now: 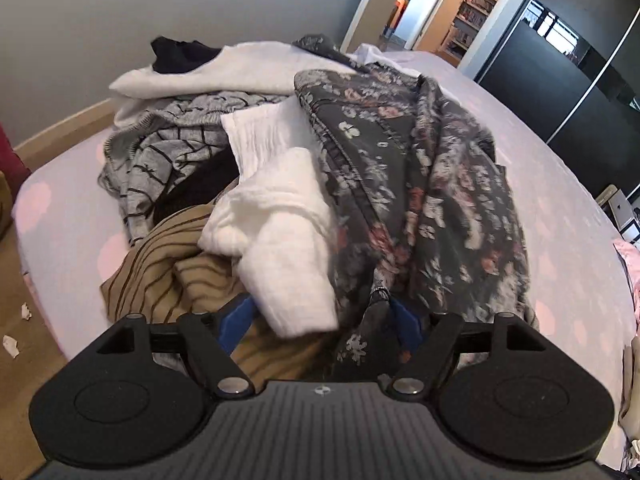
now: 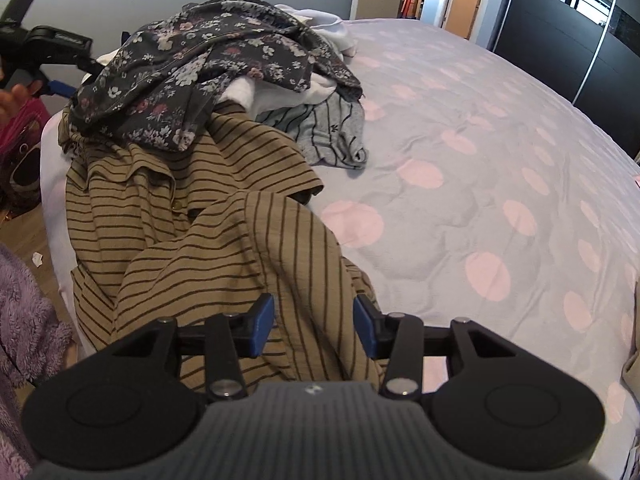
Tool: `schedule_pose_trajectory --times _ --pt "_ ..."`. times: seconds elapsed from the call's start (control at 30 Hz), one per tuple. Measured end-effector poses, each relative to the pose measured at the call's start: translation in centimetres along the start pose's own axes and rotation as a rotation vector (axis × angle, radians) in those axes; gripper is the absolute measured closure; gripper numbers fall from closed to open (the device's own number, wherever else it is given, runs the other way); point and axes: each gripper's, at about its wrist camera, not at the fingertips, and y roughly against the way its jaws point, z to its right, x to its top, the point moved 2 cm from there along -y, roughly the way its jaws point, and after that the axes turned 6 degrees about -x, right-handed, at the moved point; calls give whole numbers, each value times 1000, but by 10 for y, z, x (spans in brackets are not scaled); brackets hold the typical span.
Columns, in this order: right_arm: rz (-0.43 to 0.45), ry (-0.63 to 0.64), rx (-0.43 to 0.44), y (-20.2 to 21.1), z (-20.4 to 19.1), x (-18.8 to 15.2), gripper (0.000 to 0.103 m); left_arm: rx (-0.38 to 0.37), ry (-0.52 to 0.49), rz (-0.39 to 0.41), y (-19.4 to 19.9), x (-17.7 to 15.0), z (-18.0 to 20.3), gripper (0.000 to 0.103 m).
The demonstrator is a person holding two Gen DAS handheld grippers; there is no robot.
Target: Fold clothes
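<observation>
Bedroom with a grey wall, dark sliding wardrobe doors and an open doorway beyond; a bed (image 2: pixel 460 128) in lilac sheet with pink dots holds an unfolded pile of clothes (image 1: pixel 280 152) at one end. Left gripper (image 1: pixel 316 320) hangs over the pile, jaws wide open around white cloth (image 1: pixel 288 240) and floral fabric (image 1: pixel 400 168), pressing neither. Right gripper (image 2: pixel 314 324) hovers over a tan striped shirt (image 2: pixel 192 232), jaws part open astride a ridge, probably to pull it free for folding
</observation>
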Motion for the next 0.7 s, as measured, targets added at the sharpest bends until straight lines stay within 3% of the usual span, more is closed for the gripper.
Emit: schedule_pose_trajectory --times 0.13,0.27,0.47,0.6,0.7 --pt "-1 22 5 -5 -8 2 55 -99 74 24 -5 6 1 31" --pt "-3 52 11 -8 -16 1 53 -141 40 61 0 14 19 31" --pt "-18 31 -3 -18 -14 1 53 -59 47 -13 -35 25 31 30" --pt "-17 12 3 -21 -12 1 54 16 25 -12 -43 25 42 57" --pt "-12 5 60 -22 -17 5 50 96 -101 45 -32 30 66 77"
